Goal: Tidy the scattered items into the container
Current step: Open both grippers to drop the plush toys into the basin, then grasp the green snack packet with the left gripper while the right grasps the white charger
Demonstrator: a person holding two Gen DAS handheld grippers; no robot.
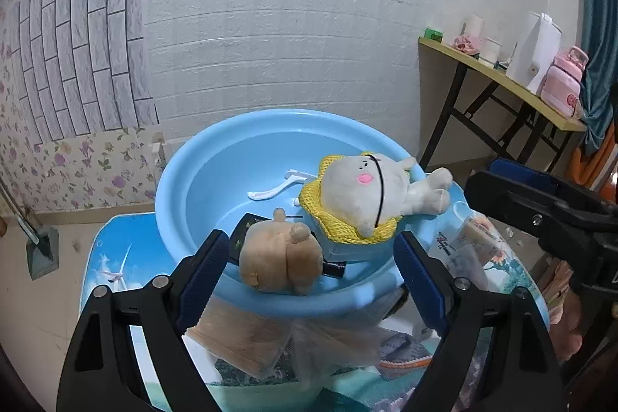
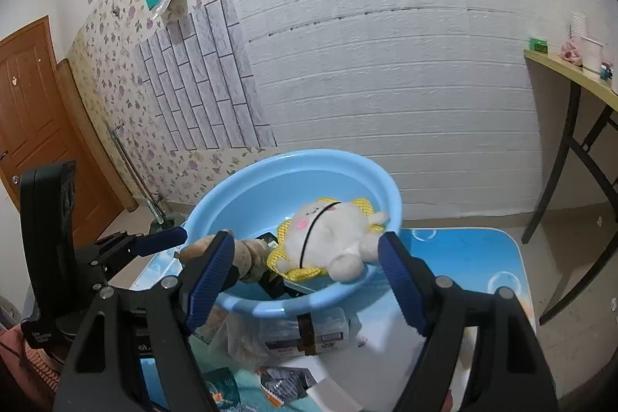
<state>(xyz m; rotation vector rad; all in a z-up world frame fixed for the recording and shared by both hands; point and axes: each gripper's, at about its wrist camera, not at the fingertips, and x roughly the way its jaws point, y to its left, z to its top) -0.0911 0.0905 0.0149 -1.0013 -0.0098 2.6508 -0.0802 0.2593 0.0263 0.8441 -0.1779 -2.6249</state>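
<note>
A light blue basin (image 1: 216, 157) (image 2: 247, 188) stands on a table with a blue printed cover. In it lie a white plush with a yellow knitted collar (image 1: 370, 195) (image 2: 328, 230), a brown plush (image 1: 280, 257) (image 2: 247, 253) on the near rim, a white spoon (image 1: 270, 192) and a black flat item (image 1: 245, 232). My left gripper (image 1: 309, 269) is open and empty, its jaws either side of the basin's near rim. My right gripper (image 2: 305, 277) is open and empty just before the basin. Wrapped packets (image 1: 247, 342) (image 2: 305, 331) lie on the table below the basin.
More packets and papers (image 1: 467, 246) (image 2: 286, 385) lie scattered on the table cover. A side table (image 1: 502, 76) with cups and a pink bottle stands at the right by the white wall. A wooden door (image 2: 31, 126) is at the left.
</note>
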